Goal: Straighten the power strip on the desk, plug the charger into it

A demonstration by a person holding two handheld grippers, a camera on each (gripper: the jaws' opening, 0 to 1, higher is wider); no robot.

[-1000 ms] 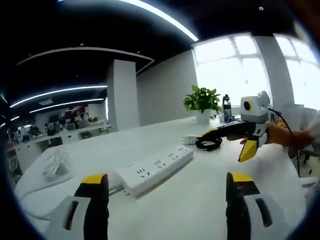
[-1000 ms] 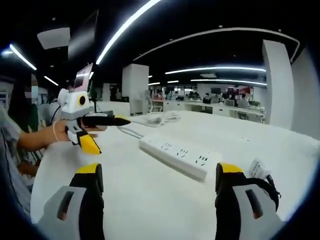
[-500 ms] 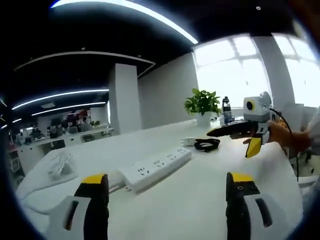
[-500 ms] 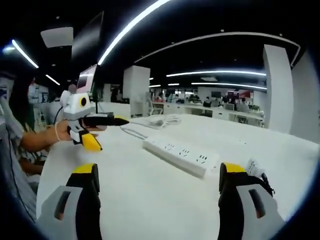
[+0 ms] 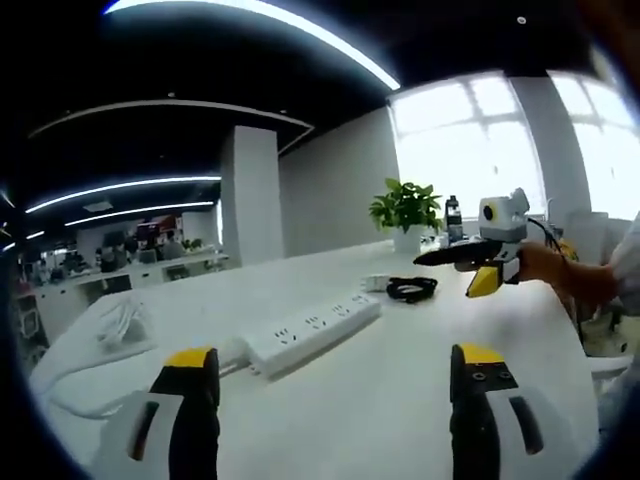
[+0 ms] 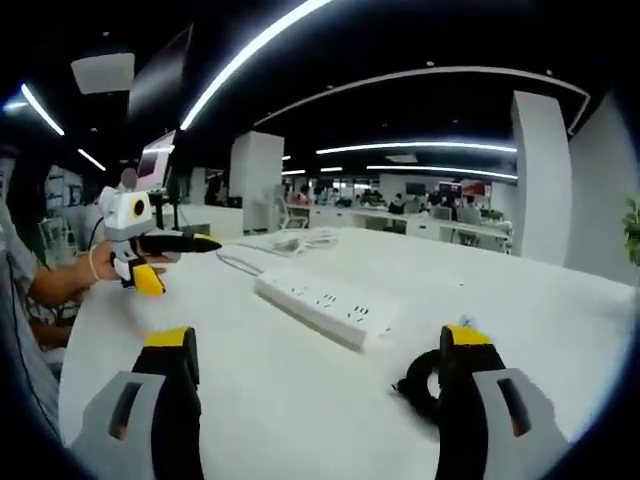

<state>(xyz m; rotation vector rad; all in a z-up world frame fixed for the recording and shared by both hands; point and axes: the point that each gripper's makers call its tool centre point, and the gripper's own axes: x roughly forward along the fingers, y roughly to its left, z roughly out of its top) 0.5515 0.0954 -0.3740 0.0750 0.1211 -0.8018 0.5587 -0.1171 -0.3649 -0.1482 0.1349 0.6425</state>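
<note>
The long white plastic power strip lies at an angle on the white desk at centre frame, a coiled black charger cable right of it. The left gripper and right gripper rise from the bottom edges, jaws spread wide with nothing between them. A potted green plant stands at upper right.

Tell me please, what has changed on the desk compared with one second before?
Nothing was taken hold of or let go. Both cameras drew back, so the right claw and the left claw look smaller and further off. The power strip lies as before on the desk, with the charger and its black cable beyond it. Both claws stay open and empty.
</note>
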